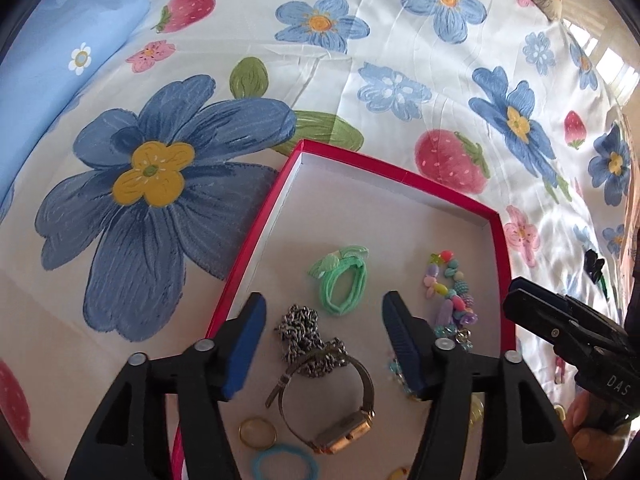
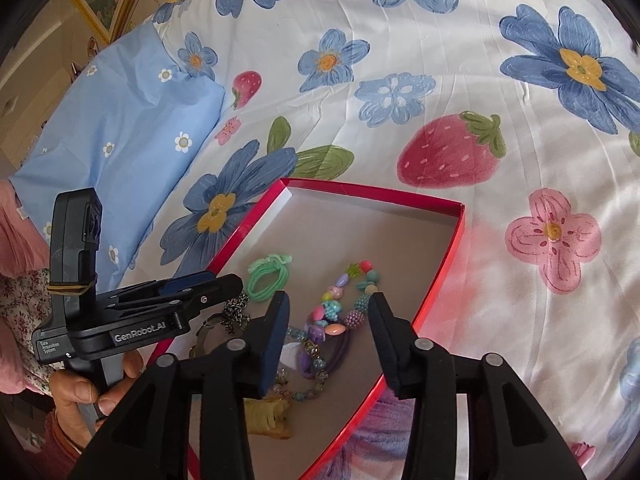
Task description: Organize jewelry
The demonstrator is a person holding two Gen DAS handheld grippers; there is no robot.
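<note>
We see a red box (image 1: 505,280) on a flowered bedspread (image 1: 360,80), holding a wristwatch (image 1: 340,412) and beaded bracelet (image 2: 340,304). Our left gripper (image 1: 324,344) and right gripper (image 2: 328,340) hover above, both spread and empty.

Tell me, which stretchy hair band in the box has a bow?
The green hair band, lying mid-box with a bow on top; the blue hair band is a plain loop.

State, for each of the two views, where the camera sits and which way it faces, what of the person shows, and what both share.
Left wrist: on the left gripper, facing down into the red box; a hand holding the right gripper shows.
Right wrist: on the right gripper, over the same box; a hand shows.
Shared: box, green hair tie, beaded bracelet, floral bedsheet.
</note>
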